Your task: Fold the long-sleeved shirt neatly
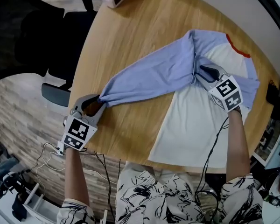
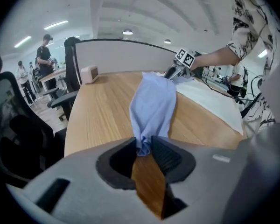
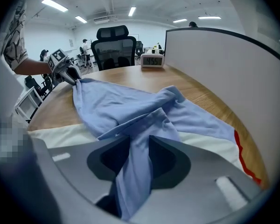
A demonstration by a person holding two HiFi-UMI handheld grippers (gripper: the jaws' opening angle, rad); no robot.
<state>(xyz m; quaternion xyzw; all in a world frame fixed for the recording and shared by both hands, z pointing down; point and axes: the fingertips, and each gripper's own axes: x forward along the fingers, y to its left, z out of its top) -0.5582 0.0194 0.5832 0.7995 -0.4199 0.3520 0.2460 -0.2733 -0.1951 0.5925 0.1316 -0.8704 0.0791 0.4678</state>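
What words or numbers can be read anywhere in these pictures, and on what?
"4:55", a little blurred: on the display of the small desk clock.
Marker cubes: black-and-white square patterns only, no words.
Shirt: no print shows.

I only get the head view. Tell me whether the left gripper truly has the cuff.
Observer: Yes. In its own view the left gripper is pinched on the bunched tip of the blue sleeve, with wood grain showing below it.
Operator: Now report the right one.
Observer: The right gripper is shut on a fold of blue cloth at the sleeve's shoulder end, and the cloth runs down through its jaws.
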